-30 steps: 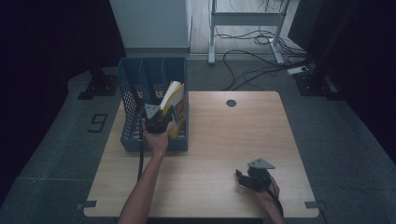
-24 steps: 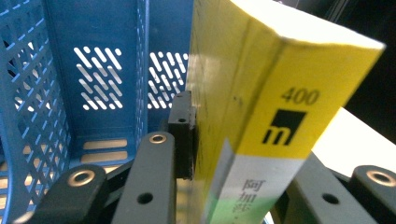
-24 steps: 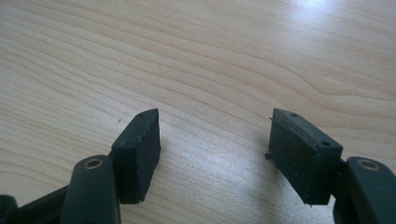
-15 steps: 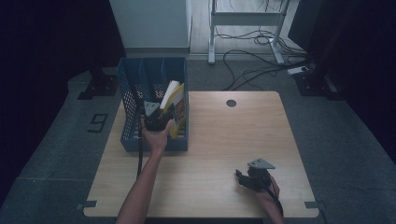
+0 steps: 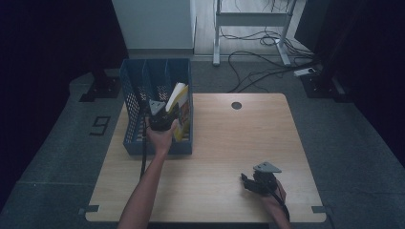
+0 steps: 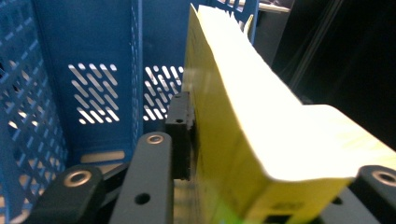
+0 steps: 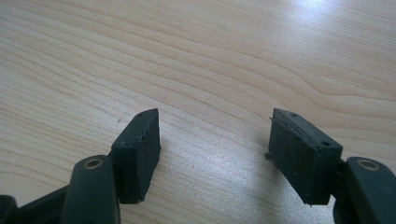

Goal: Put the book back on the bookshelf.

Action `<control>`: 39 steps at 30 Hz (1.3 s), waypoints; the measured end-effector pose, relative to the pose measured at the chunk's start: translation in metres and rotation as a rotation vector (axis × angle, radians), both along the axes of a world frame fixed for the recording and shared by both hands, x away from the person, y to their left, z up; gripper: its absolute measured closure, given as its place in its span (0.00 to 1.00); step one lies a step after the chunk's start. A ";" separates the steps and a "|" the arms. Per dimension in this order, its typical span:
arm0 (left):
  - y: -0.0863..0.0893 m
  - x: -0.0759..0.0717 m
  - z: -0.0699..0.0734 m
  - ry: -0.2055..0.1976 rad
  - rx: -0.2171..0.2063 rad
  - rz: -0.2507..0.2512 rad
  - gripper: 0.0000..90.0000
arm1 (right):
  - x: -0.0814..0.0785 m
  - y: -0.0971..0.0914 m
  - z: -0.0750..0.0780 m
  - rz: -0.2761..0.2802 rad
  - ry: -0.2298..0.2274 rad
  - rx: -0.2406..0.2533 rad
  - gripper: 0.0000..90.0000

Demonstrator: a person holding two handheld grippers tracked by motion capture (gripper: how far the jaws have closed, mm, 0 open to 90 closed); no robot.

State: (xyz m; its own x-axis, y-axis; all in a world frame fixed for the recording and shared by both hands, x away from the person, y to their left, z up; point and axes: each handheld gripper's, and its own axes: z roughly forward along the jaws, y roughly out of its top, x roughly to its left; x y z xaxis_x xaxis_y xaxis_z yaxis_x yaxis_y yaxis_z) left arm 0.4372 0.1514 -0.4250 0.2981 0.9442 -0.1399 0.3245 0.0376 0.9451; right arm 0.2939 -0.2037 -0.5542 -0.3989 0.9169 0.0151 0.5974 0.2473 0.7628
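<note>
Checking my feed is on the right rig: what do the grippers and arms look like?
Both grippers, left and right, are black with two blocky jaws on arms with silver rivets. A grey three-cornered plate tops each. A black cable trails from the left one. Forearms are bare, no sleeves.

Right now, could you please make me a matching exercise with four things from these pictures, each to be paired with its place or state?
Things:
1. yellow book
2. blue file rack
3. left claw
4. right claw

Places or states:
A. open with nothing between its jaws, low over the bare wood
B. stands at the table's far left corner
C. closed on the book
D. leans in the rack's right-hand slot, held between two jaws

Right pairs: 1-D, 2-B, 3-C, 4-A
</note>
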 end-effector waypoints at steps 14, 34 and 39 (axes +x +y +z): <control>-0.004 0.006 0.002 -0.030 0.041 0.037 0.84 | 0.000 0.000 0.000 0.001 -0.001 0.000 0.37; -0.013 0.021 0.011 -0.097 0.052 0.070 0.84 | 0.000 -0.001 0.000 0.000 -0.001 0.009 0.37; -0.017 0.029 0.014 -0.099 0.061 0.074 0.84 | 0.000 -0.001 0.000 0.000 -0.001 0.010 0.37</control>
State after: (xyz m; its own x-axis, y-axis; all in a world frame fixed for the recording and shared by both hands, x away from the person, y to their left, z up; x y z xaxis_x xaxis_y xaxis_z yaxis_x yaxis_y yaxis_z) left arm 0.4661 0.1349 -0.4110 0.2371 0.9699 -0.0551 0.2283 -0.0005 0.9736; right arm 0.2934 -0.2048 -0.5543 -0.3989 0.9167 0.0240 0.5968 0.2397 0.7657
